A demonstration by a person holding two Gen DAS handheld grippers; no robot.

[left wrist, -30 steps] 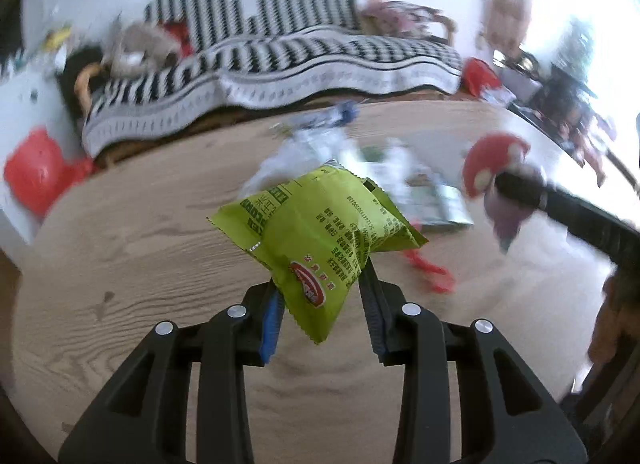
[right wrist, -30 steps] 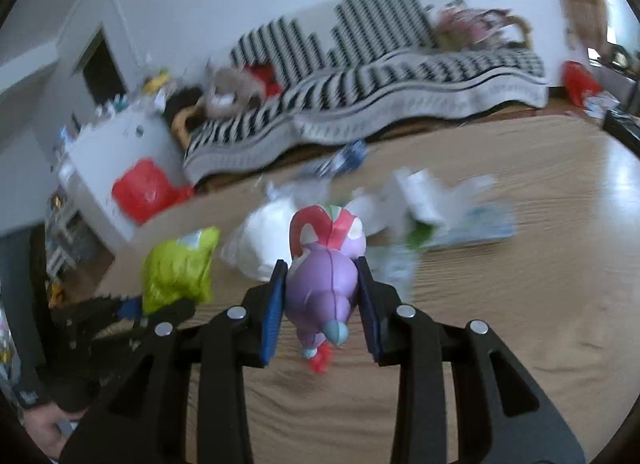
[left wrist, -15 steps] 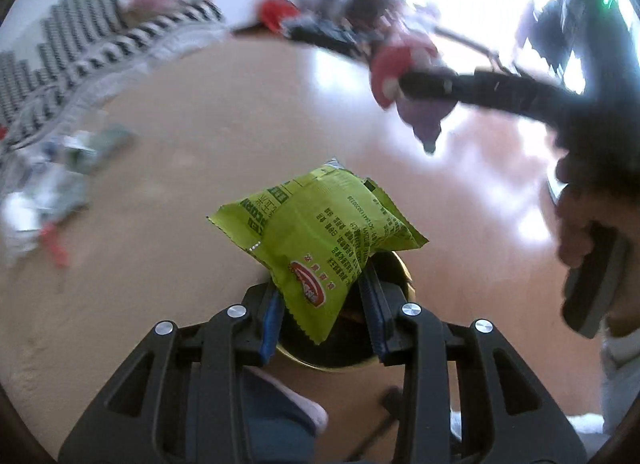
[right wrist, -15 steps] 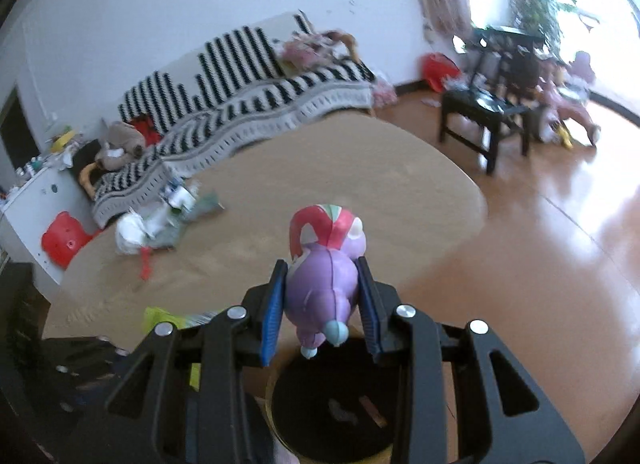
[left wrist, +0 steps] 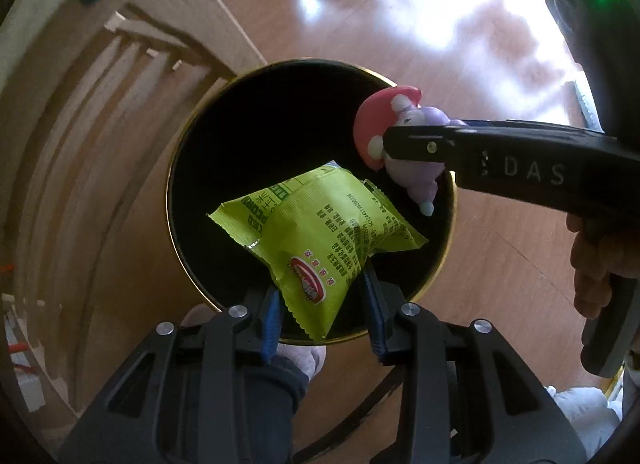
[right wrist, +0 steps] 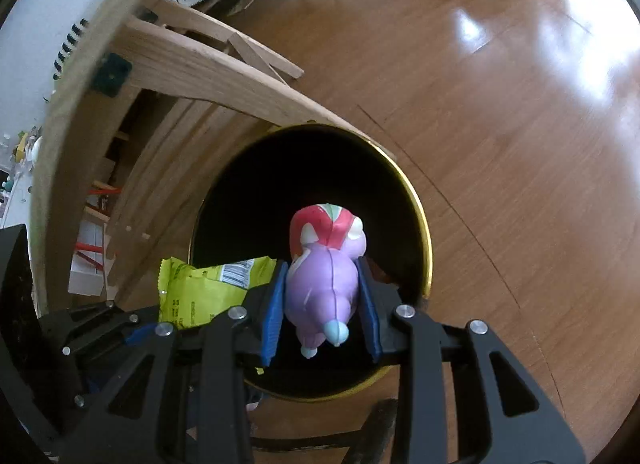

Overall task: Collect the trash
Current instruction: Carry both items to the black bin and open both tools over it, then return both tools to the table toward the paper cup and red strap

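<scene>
Left wrist view: looks down into a round black bin [left wrist: 208, 168] with a gold rim, standing on the wood floor [left wrist: 360, 16]. Left gripper [left wrist: 322, 314] clenched on a green snack bag [left wrist: 320, 232], pinched by its bottom corner. Hangs right over the dark mouth of the bin, so a let-go should drop it straight in. At 2 o'clock, right gripper [left wrist: 404, 152] reaches in from the side, grasping a purple toy [left wrist: 416, 180] with a red cap. Sits over the rim at that edge, touching the top corner of the bag or just beside it; hard to tell.

Right wrist view: same toy [right wrist: 324, 284] squeezed between the blue pads [right wrist: 273, 314], nose pointing back at the camera, red cap over the black hole of the bin [right wrist: 416, 216]. Green bag [right wrist: 200, 288] at 9 o'clock, poking over the near rim. Wooden bench [right wrist: 192, 64] legs at 11 o'clock, next to the bin.

Both pieces of trash up in the air, none inside yet as far as can be seen. Likely next: open both and let them fall. Toy close to the rim, so might bounce out.
</scene>
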